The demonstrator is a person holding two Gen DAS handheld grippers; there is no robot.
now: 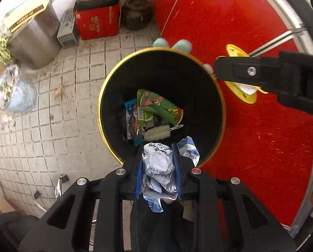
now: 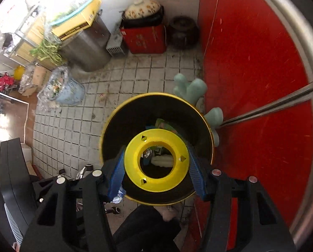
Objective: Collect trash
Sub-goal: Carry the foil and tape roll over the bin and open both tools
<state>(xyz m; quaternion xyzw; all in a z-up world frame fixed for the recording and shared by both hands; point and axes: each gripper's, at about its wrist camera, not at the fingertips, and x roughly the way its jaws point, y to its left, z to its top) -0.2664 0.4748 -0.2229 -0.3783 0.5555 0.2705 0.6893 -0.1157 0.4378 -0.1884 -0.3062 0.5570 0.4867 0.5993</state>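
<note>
A black bin with a gold rim (image 1: 106,88) (image 2: 106,126) stands on the tiled floor beside a red round table. Inside it lie a green wrapper (image 1: 156,107), a blue packet and a pale sponge-like piece. My left gripper (image 1: 158,155) points down over the bin's near edge, shut on a crumpled white and blue paper wrapper (image 1: 158,163). My right gripper (image 2: 156,161) hangs over the bin mouth, shut on a yellow plastic spool ring (image 2: 156,180); in the left wrist view it shows at the right (image 1: 267,77) with the yellow ring (image 1: 234,51).
A red table top (image 1: 240,31) with a metal rim lies right of the bin. A green plush toy (image 2: 190,88) sits behind the bin. Against the wall stand a steel pot (image 1: 34,40), a red box (image 1: 97,21) and a dark jar (image 1: 136,13). A bagged blue bowl (image 1: 15,92) sits on the floor at left.
</note>
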